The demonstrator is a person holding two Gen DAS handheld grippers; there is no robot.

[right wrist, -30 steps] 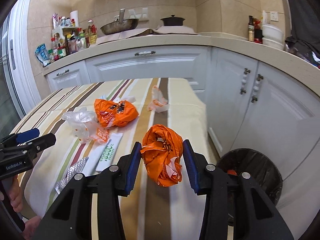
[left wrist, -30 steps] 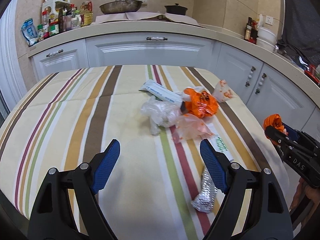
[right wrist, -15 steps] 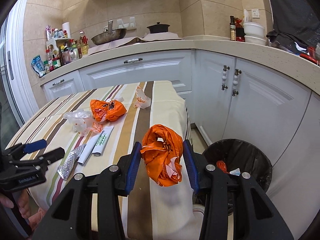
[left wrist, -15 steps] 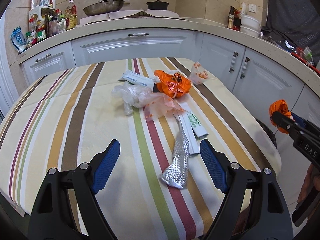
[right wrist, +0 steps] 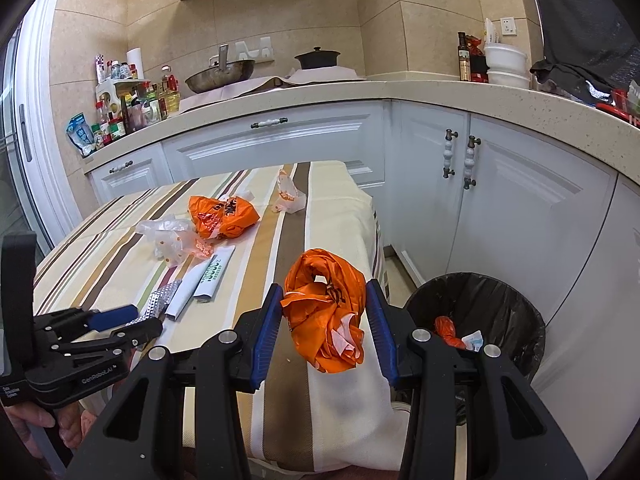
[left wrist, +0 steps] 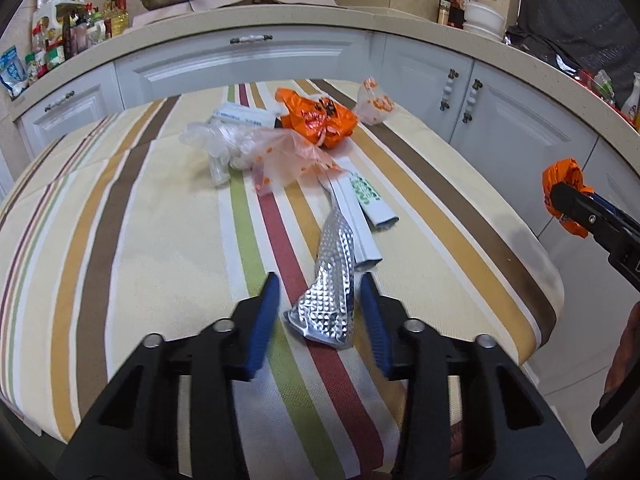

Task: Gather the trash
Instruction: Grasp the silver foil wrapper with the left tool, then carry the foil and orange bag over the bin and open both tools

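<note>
Foil first: the crinkled silver foil wrapper (left wrist: pixel 328 280) lies on the striped tablecloth (left wrist: pixel 140 220), and the left gripper (left wrist: pixel 319 289) sits low with its blue pads either side of it, jaws partly open, not touching. Over to the right gripper (right wrist: pixel 325 302), clamped on a crumpled orange plastic bag (right wrist: pixel 326 308) at the table's edge, beside the black-lined round trash bin (right wrist: pixel 480 300). More bags and white sleeves lie further back.
</note>
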